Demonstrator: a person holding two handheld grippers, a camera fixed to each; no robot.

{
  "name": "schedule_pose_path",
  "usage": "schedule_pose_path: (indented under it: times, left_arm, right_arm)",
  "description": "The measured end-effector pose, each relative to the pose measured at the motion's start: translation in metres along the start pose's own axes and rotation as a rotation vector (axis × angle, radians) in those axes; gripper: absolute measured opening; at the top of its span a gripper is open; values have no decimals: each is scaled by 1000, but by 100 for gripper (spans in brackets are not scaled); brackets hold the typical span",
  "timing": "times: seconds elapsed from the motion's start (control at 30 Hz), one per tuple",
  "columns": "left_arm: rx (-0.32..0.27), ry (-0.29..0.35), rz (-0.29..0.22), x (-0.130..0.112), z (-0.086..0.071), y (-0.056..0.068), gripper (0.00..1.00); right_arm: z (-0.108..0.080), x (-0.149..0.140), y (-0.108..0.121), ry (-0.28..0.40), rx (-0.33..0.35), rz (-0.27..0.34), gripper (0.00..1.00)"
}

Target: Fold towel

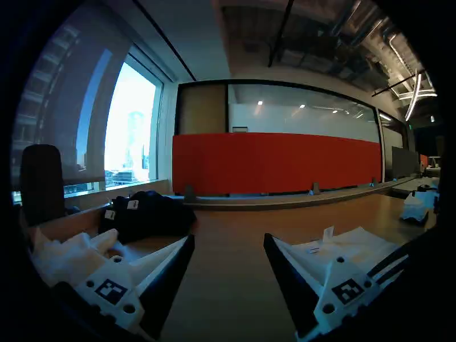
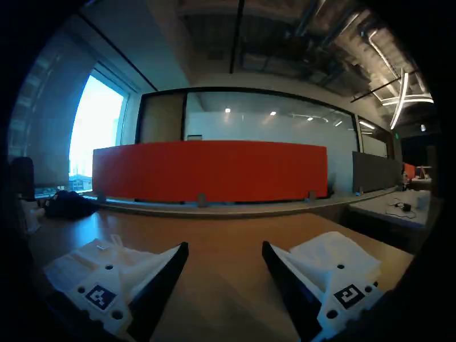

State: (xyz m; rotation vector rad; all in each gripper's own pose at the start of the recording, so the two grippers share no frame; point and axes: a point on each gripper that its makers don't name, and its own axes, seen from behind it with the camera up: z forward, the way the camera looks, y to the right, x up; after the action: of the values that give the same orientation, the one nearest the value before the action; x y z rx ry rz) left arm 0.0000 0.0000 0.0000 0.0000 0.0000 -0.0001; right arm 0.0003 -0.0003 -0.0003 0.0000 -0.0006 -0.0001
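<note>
In the left gripper view my left gripper (image 1: pixel 228 237) is open above the wooden table (image 1: pixel 233 273), with nothing between its fingers. A flat white towel (image 1: pixel 347 242) with a small tag lies behind its right finger. A crumpled white towel (image 1: pixel 65 256) lies behind its left finger. In the right gripper view my right gripper (image 2: pixel 224 245) is also open and holds nothing. A flat white towel (image 2: pixel 100 253) lies behind its left finger, and a folded white towel (image 2: pixel 336 251) sits behind its right finger near the table's right edge.
A black cloth pile (image 1: pixel 145 214) sits at the back left of the table, small in the right gripper view (image 2: pixel 68 204). An orange divider panel (image 1: pixel 273 162) closes the far edge. A white object (image 1: pixel 416 208) rests far right. A dark chair back (image 1: pixel 41 182) stands at the left.
</note>
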Motion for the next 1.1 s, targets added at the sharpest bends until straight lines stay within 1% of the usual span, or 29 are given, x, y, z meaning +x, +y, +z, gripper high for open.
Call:
schedule_pose_path:
  times: [1.1]
  left_arm:
    - [-5,1,1,1,0,1,89]
  right_arm:
    - [0,2,-1,-2,0,-3,100]
